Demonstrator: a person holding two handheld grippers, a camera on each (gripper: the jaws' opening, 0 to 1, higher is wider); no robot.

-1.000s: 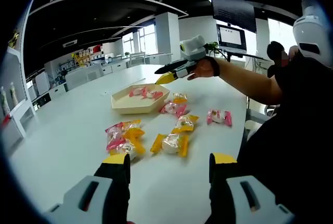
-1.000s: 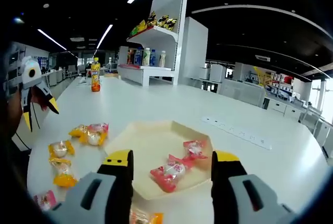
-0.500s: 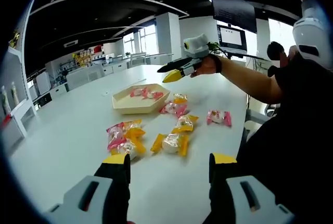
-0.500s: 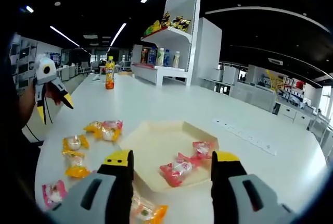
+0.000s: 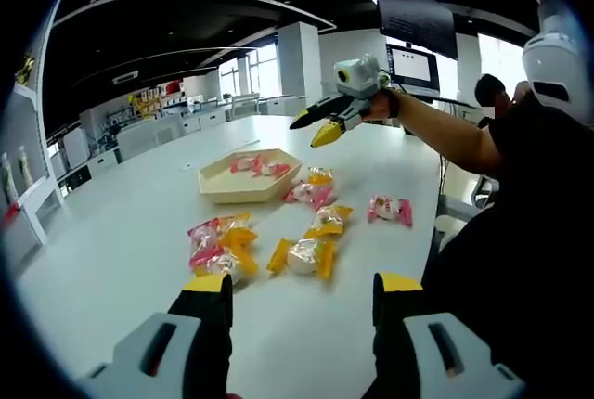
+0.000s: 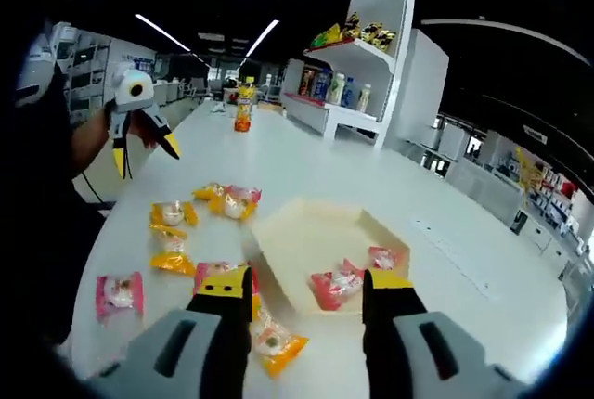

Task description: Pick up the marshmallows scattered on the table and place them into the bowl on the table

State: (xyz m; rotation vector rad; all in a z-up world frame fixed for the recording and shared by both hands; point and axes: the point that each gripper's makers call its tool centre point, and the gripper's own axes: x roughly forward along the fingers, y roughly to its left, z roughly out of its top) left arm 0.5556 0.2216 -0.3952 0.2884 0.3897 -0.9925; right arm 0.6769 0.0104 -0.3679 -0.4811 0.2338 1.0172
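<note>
The marshmallows lie in a loose scatter on the white table [image 5: 111, 232], each in a crinkly twist-ended wrapper: a yellow one [image 5: 303, 256] nearest the left gripper [image 5: 299, 289], a pink-and-yellow pair [image 5: 219, 237] just to its side, another yellow one [image 5: 329, 220] further on, a pink one [image 5: 391, 209] off towards the person, and two more [image 5: 314, 187] close beside the bowl [image 5: 249, 178]. Two pink-wrapped ones [image 6: 351, 276] already rest inside the bowl, which is a shallow, cream, six-sided tray.

By the look of them they are very light and soft — a hard squeeze would only flatten the sweet, and the glossy film looks slippery. The plump middle seems the surest place to close on; the twisted ends would probably crumple and slide out.

The left gripper's jaws stand apart and empty, low over the near edge of the table. The right gripper [image 6: 299, 281] hangs above the bowl's near rim, jaws also apart with nothing between them.

Little stands in the way. A drink bottle [image 6: 242, 117] sits well off down the table, shelves of goods [image 6: 357, 65] beyond it — the only crowding is among the sweets themselves, where the pink-and-yellow pair touch.
</note>
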